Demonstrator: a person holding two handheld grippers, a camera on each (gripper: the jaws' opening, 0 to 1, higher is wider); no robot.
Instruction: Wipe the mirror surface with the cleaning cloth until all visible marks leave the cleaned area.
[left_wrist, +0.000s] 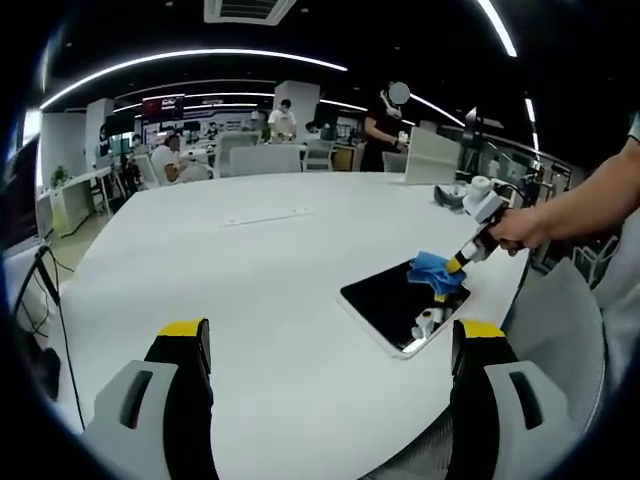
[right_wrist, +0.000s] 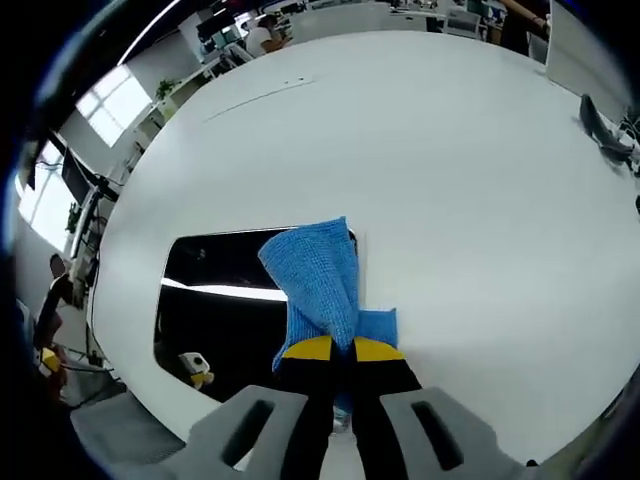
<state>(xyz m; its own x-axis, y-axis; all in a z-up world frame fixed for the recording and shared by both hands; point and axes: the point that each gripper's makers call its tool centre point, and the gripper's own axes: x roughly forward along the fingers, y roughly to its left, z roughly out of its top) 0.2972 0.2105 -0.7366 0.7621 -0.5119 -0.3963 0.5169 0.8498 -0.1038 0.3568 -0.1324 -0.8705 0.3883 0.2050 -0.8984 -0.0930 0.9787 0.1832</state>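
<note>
The right claw (right_wrist: 333, 350) is clamped on the blue cloth (right_wrist: 320, 280), which lies over the mirror's (right_wrist: 225, 300) right edge. The left claw (left_wrist: 325, 350) hangs open near the mirror, above the white worktop (left_wrist: 250, 260).

The right gripper (right_wrist: 333, 350), held in a person's hand (left_wrist: 517, 229), is clamped on the cloth (right_wrist: 318, 280) above the mirror (right_wrist: 220, 300), while the left gripper (left_wrist: 330, 345) hovers wide apart beside it.
</note>
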